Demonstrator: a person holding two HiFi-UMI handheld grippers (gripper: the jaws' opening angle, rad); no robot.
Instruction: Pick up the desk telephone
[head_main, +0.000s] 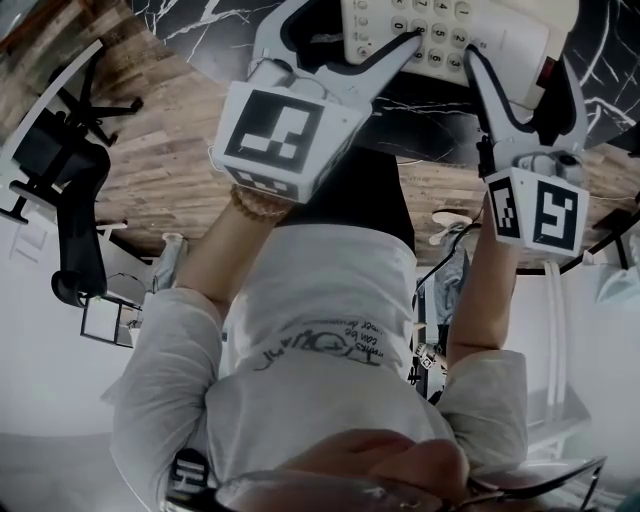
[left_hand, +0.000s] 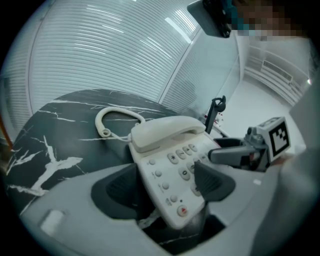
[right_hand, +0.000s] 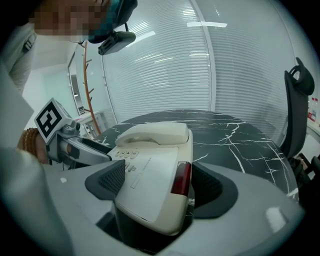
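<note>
White telephone cord, left gripper view only

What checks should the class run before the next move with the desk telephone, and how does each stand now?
1. Left gripper jaws closed on both sides of the desk telephone, at its keypad end: ok.
2. Right gripper jaws closed on its other end: ok.
3. Handset seated in its cradle: ok.
4. Cord lying slack on the table behind the phone: ok.
5. Phone's base clear of the table: cannot tell.
</note>
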